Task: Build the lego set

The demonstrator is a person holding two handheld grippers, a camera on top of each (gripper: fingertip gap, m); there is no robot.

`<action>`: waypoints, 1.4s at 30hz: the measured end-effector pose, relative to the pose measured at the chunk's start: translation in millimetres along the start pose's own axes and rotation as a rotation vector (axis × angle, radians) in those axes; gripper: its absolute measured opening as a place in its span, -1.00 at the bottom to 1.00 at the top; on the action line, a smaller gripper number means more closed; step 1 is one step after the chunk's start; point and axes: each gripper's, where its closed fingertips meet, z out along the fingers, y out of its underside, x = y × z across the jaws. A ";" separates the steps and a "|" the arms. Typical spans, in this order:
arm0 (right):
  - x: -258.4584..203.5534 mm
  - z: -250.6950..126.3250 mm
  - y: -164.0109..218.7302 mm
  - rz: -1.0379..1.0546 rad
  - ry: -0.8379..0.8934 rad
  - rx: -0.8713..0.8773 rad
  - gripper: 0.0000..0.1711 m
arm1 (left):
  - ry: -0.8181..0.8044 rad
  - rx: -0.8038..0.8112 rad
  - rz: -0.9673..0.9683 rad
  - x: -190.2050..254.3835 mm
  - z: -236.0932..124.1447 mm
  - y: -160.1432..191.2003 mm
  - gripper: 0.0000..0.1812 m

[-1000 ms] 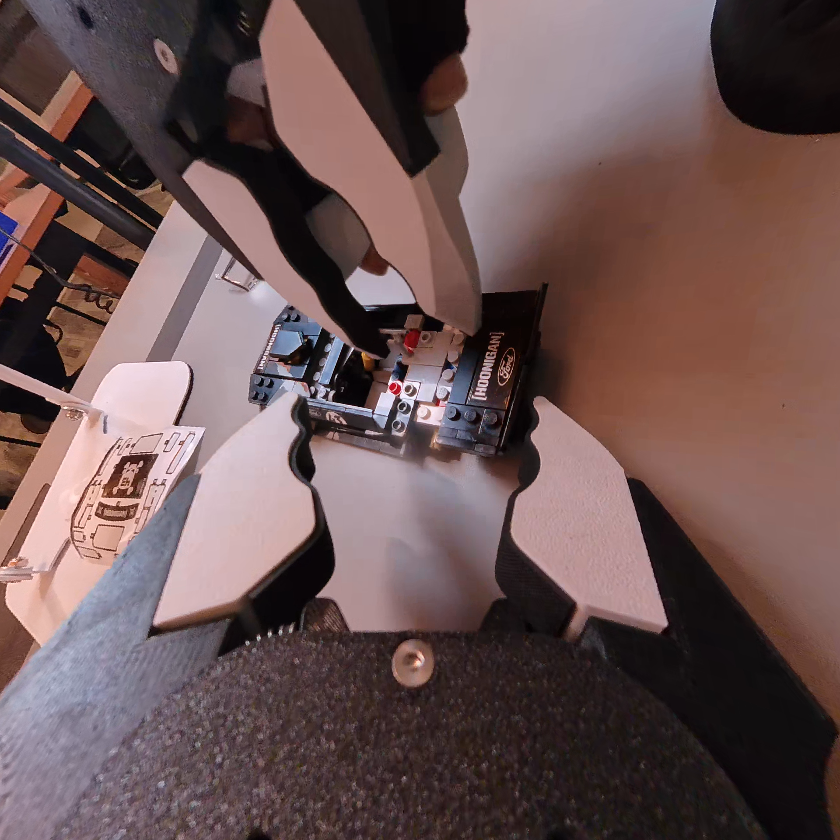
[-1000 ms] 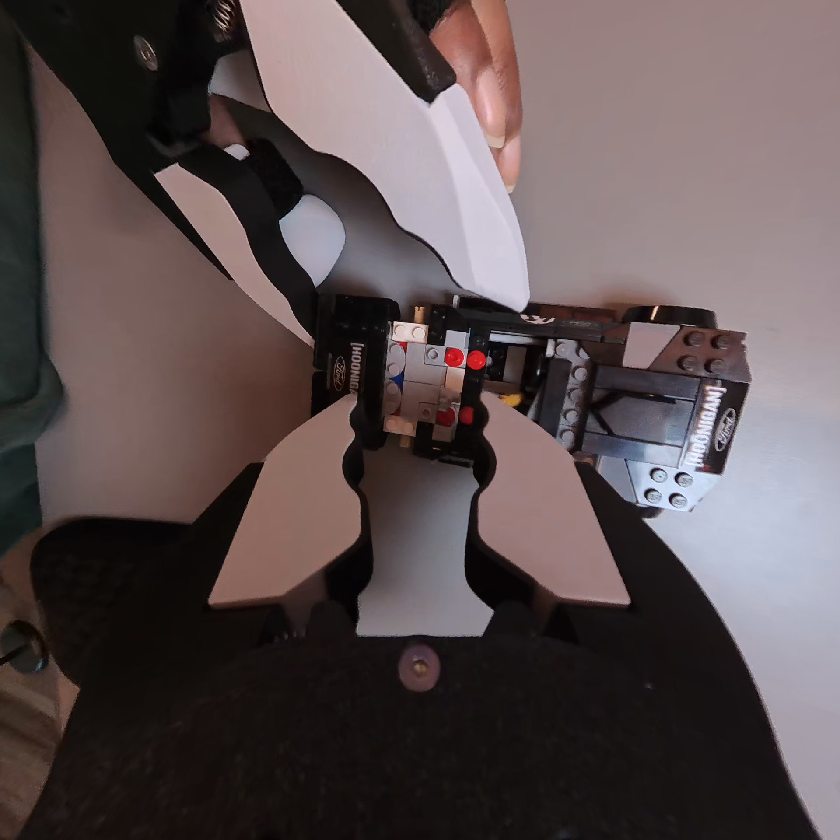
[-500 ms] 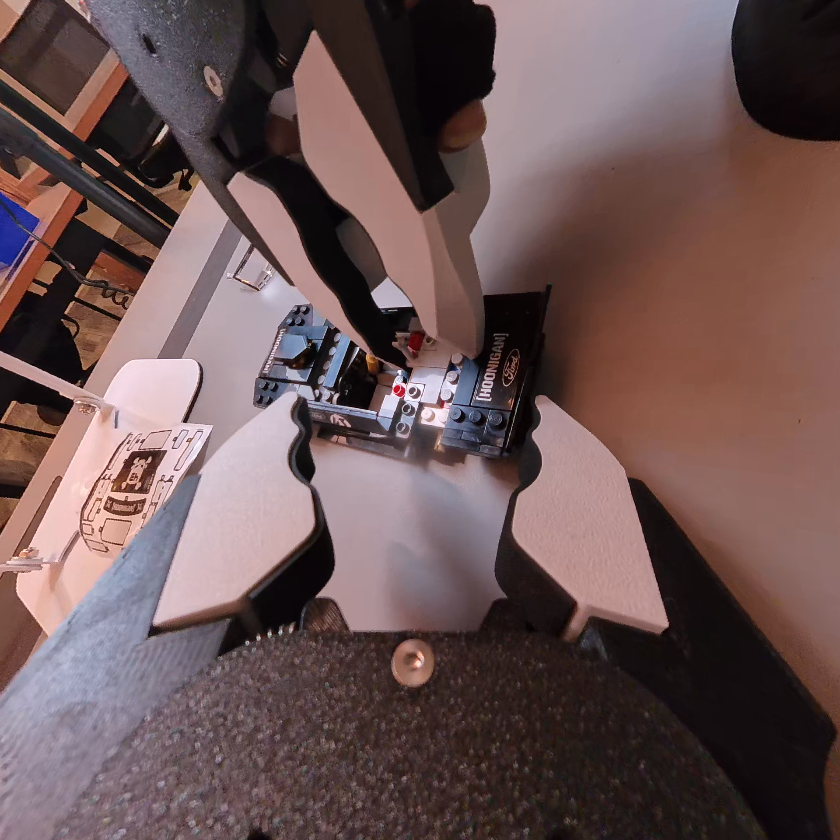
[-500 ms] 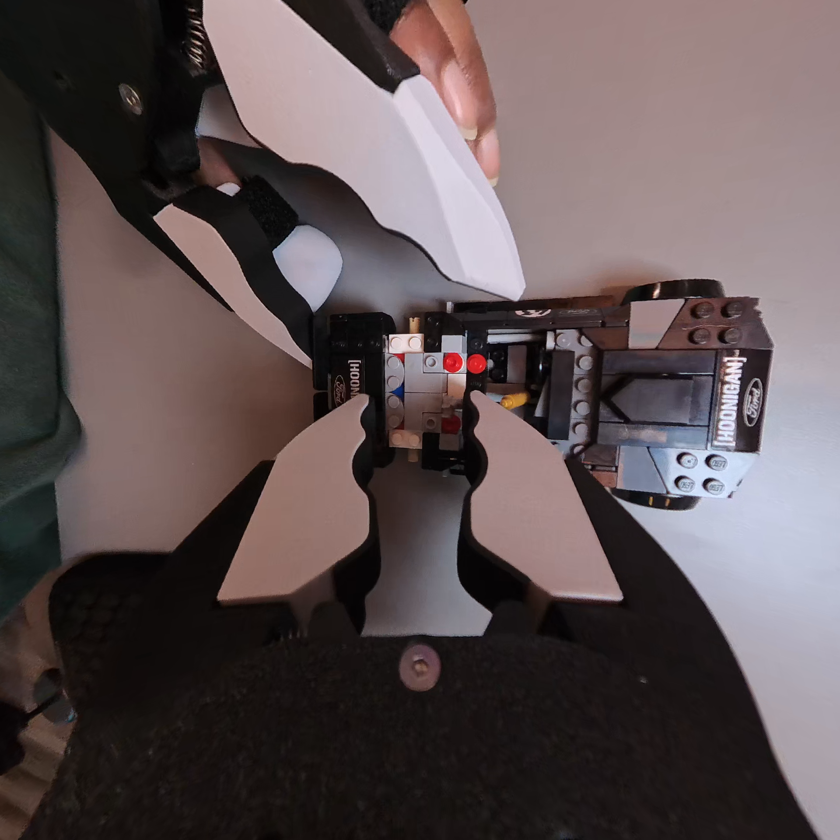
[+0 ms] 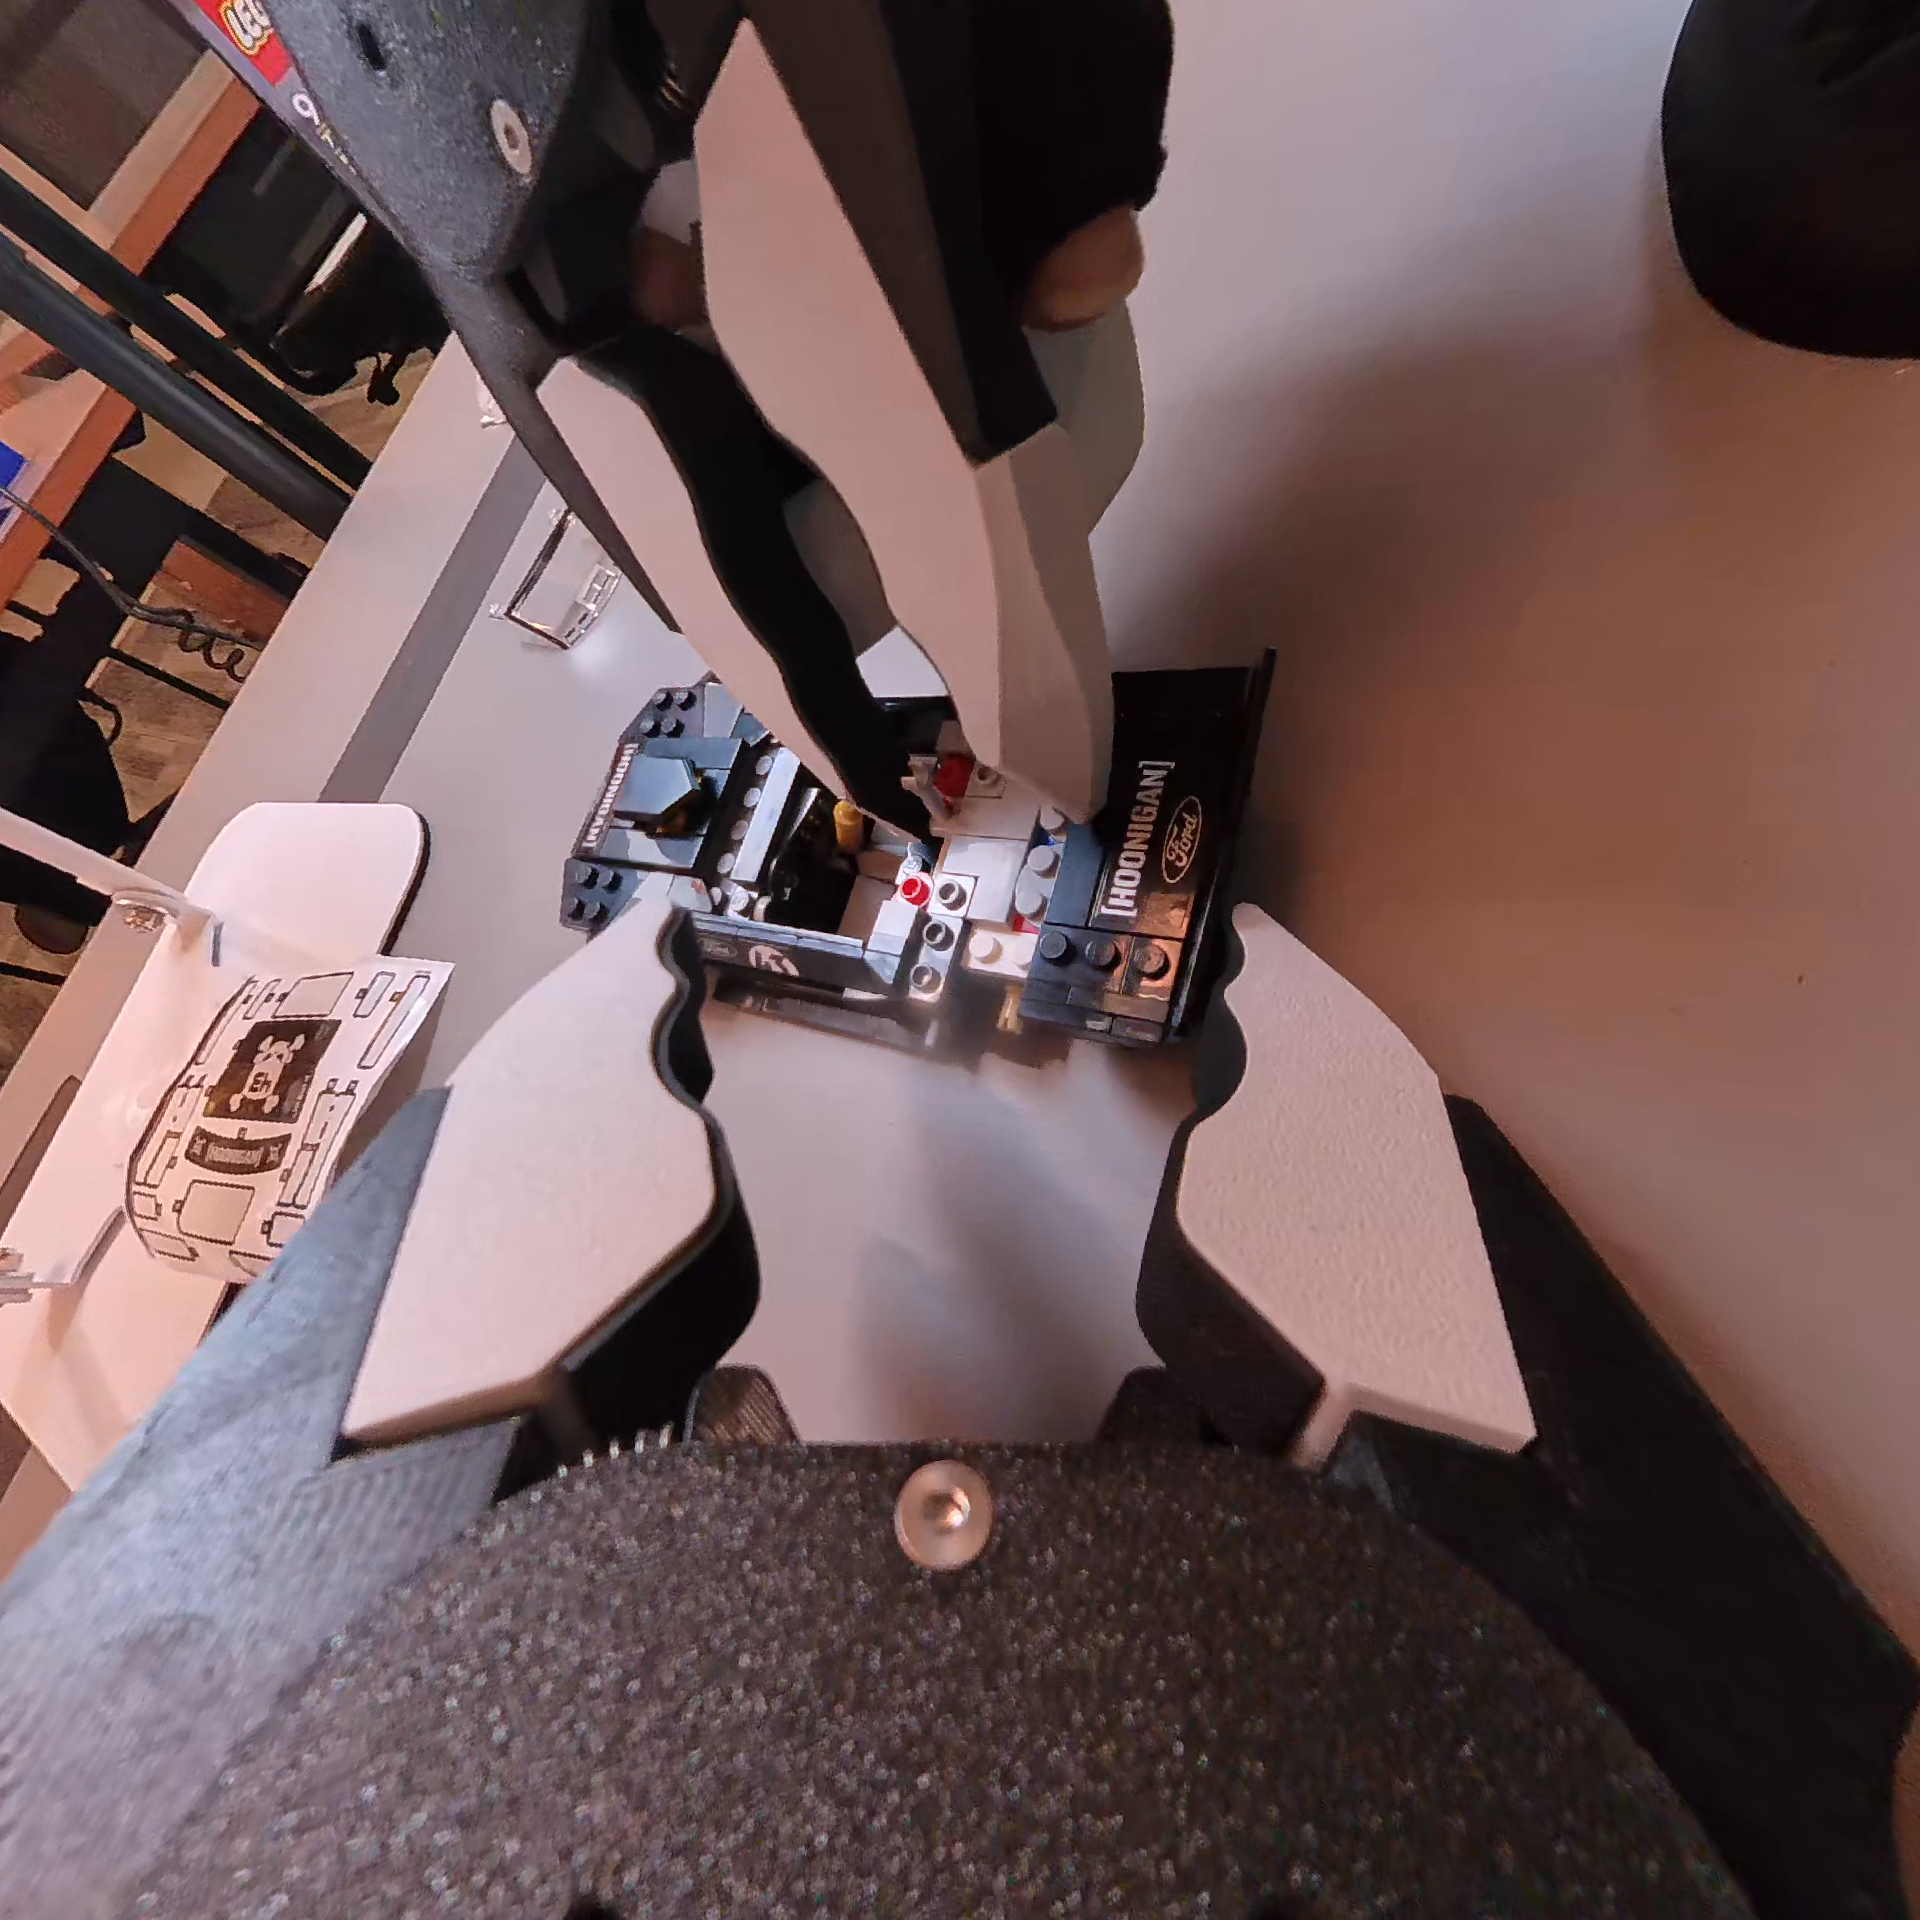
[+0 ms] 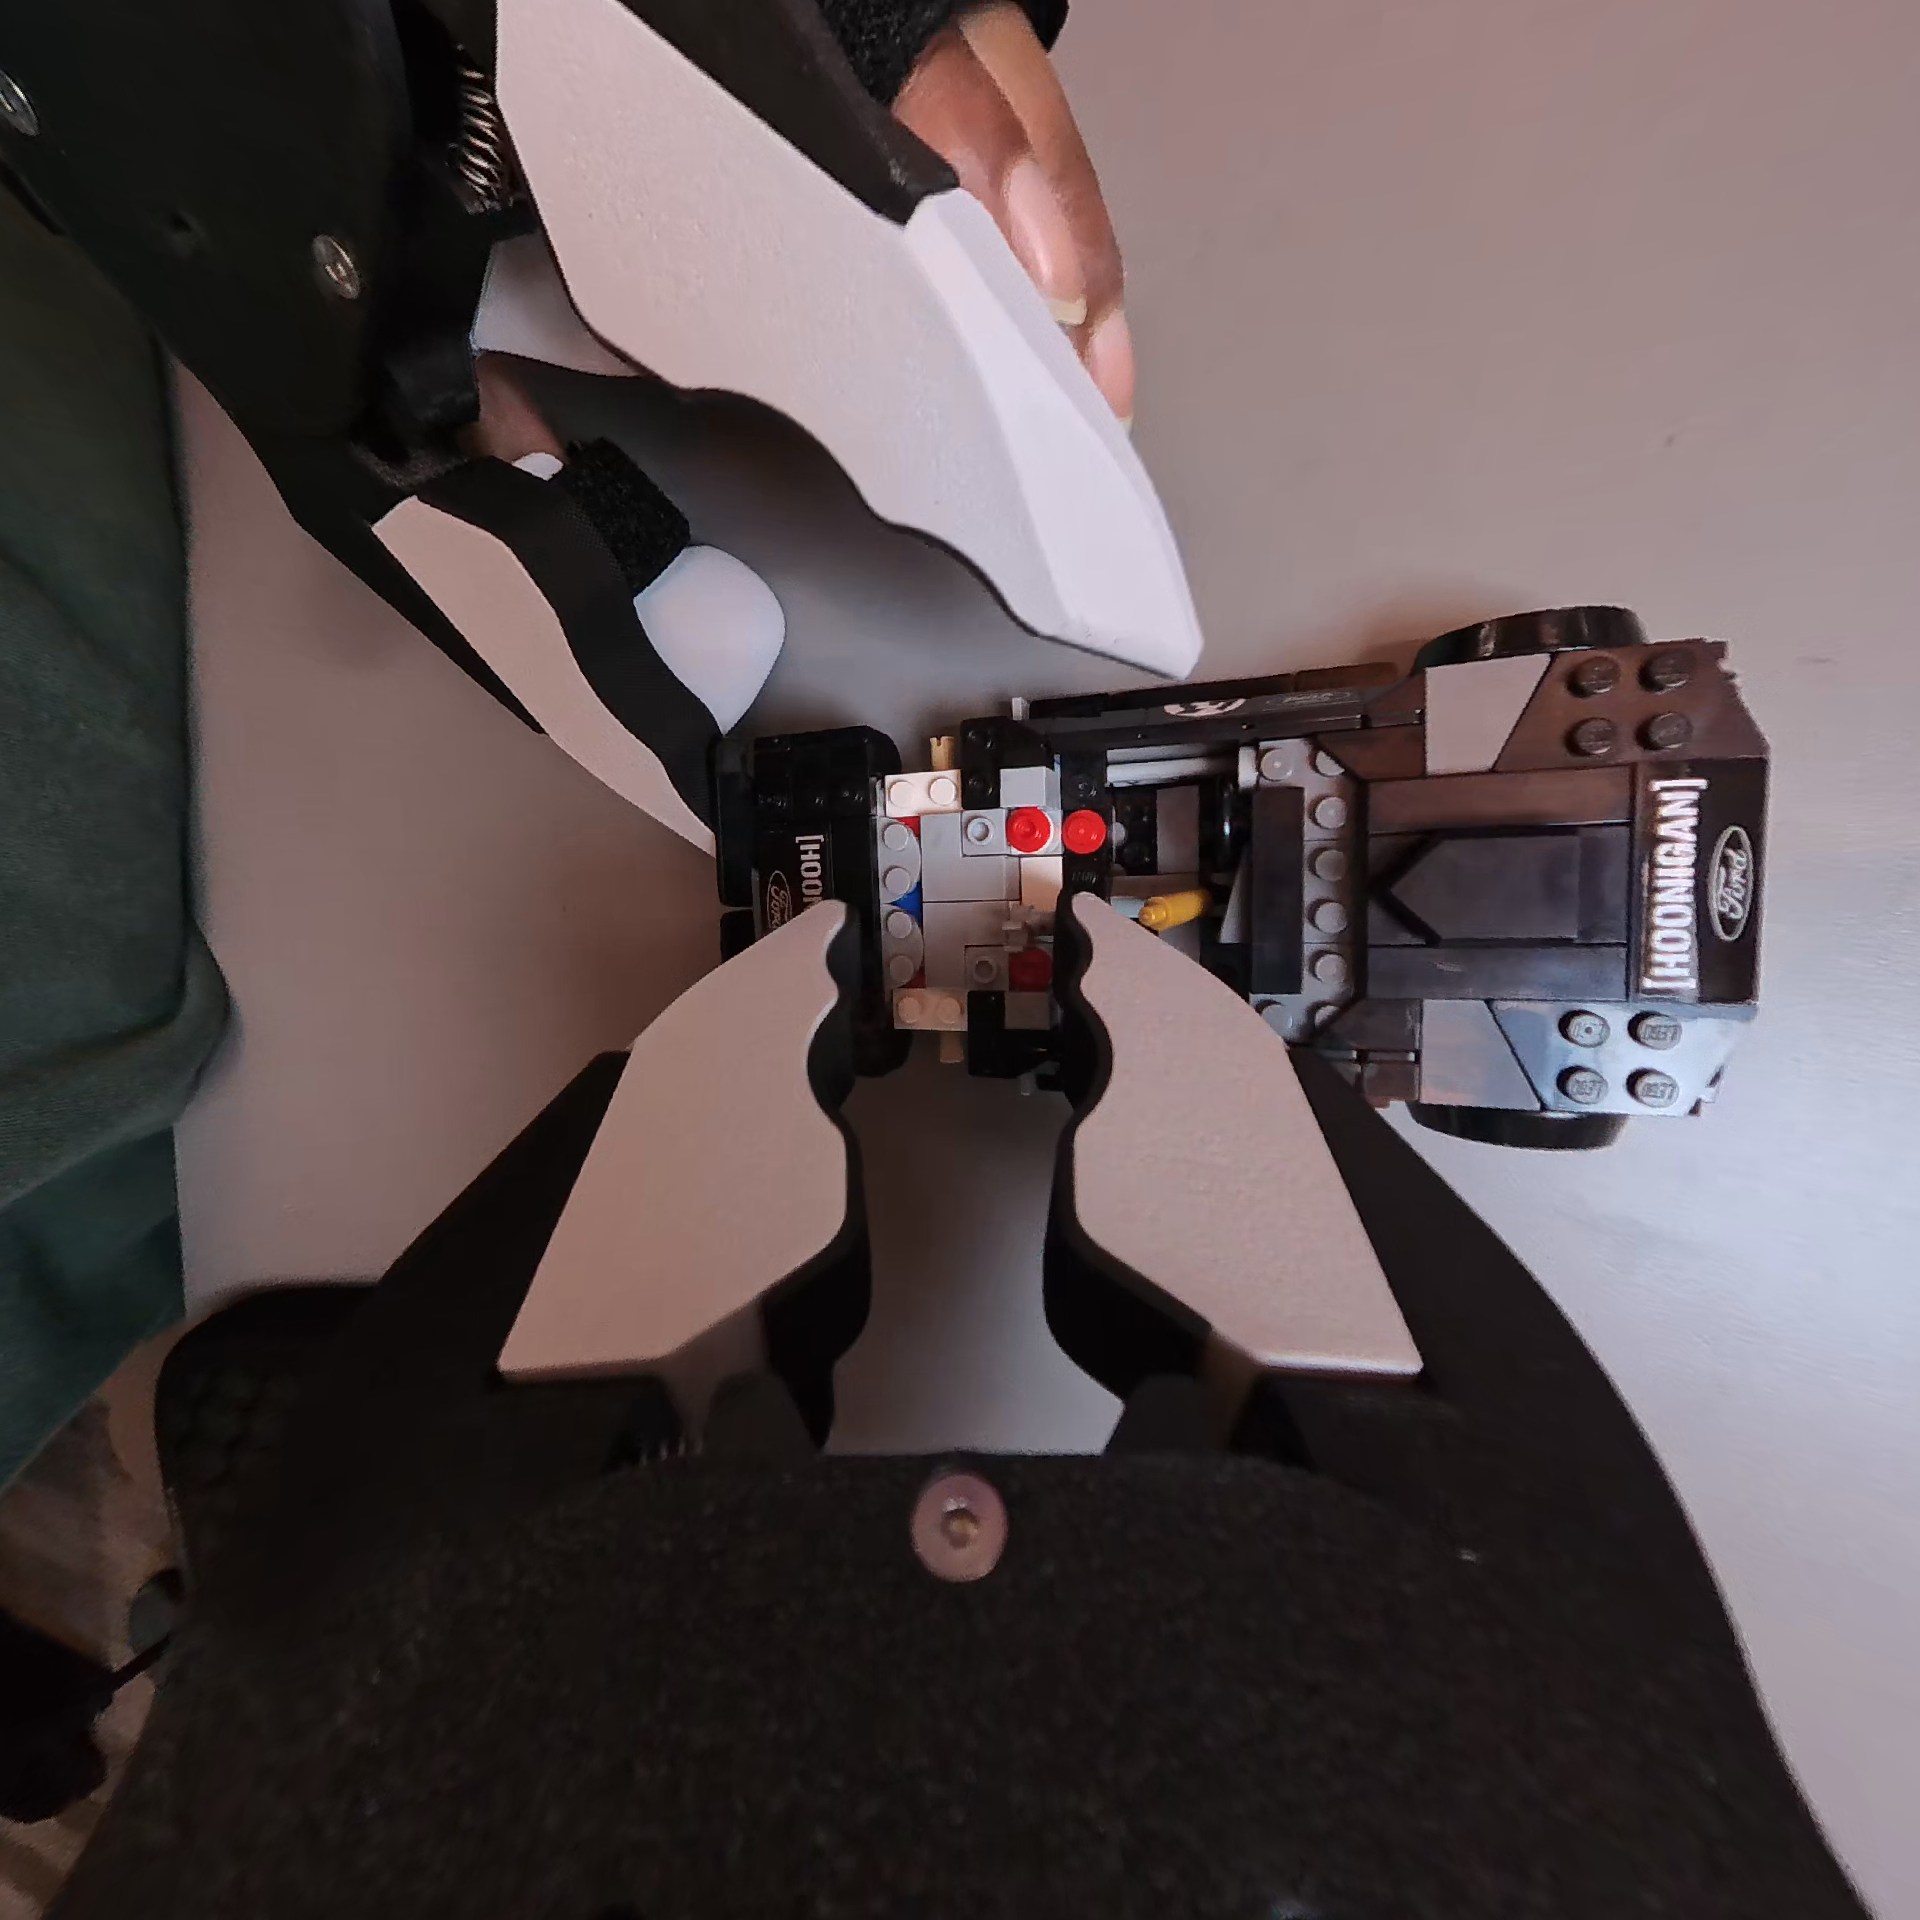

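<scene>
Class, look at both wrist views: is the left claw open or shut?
Open. In its own view the left claw has its two fingers spread wide, bare table between them, just short of the lego car.

- I count one lego car (image 6: 1299, 894) on the table.
- Two grippers: my left gripper (image 5: 951, 997) and my right gripper (image 6: 961, 914).
- Three red round studs (image 6: 1027, 829) show on the car in the right wrist view.
- One yellow peg (image 6: 1169, 912).
- One sticker sheet (image 5: 260, 1101).
- One clear stand (image 5: 566, 592).

Soft warm light, fisheye-warped edges, blurred margins
</scene>
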 end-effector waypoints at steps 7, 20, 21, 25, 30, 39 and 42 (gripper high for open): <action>-5.8 -32.2 -10.3 -0.038 0.147 0.156 -0.47 | 0.057 0.073 0.014 13.4 -5.7 -11.4 0.01; -4.1 -21.3 16.5 0.517 0.746 0.485 0.04 | 0.019 0.275 -0.326 -46.8 -40.4 -23.6 -0.21; -5.0 -16.2 16.1 0.562 0.781 0.488 0.07 | -0.002 0.271 -0.333 -51.9 -42.1 -21.1 -0.22; 1.4 -3.8 7.2 0.649 0.889 0.487 0.13 | -0.043 0.283 -0.326 -59.9 -46.5 -20.7 -0.25; 1.3 2.1 6.5 0.612 0.902 0.401 0.06 | -0.067 0.281 -0.237 -54.5 -48.4 -23.5 -0.28; -3.3 -8.2 54.1 0.526 0.723 0.341 -0.04 | -0.015 0.231 -0.293 -50.3 -38.2 -8.7 -0.24; -1.5 -12.8 53.5 0.446 0.647 0.395 -0.04 | -0.002 0.229 -0.307 -51.1 -36.7 -5.5 -0.21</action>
